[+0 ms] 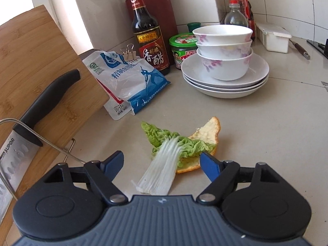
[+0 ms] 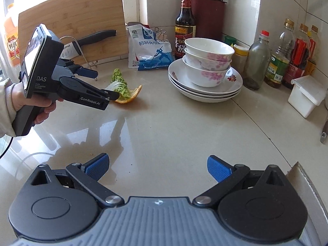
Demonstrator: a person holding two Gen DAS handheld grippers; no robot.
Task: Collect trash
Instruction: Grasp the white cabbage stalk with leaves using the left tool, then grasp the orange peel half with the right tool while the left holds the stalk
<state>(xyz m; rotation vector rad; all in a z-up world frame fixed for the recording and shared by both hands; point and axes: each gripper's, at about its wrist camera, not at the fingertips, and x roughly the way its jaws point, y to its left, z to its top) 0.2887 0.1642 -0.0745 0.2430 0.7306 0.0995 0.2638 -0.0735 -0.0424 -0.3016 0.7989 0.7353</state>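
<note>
You are holding the left gripper (image 1: 162, 162) low over the pale countertop (image 1: 256, 135), its blue-padded jaws spread wide and gripping nothing. The cabbage leaf (image 1: 172, 149) is lying directly between those jaws, its white stalk pointing back toward the gripper body and its green frill reaching forward. It is lying across an orange peel (image 1: 207, 133), which is showing past the leaf on the right, just beside the right fingertip (image 1: 209, 164). Neither pad is touching the leaf as far as the left wrist view shows.

From the right wrist view, your left hand (image 2: 34, 102) is gripping the handle, and the near finger is covering part of the leaf and peel.

You are keeping the right gripper (image 2: 157, 165) well apart from the scraps, over bare counter, jaws wide and empty.

Beyond the scraps, the stacked bowls (image 1: 224, 51) are sitting on plates (image 1: 225, 80), and a salt bag (image 1: 127, 82) is leaning near the cutting board (image 1: 41, 65).
</note>
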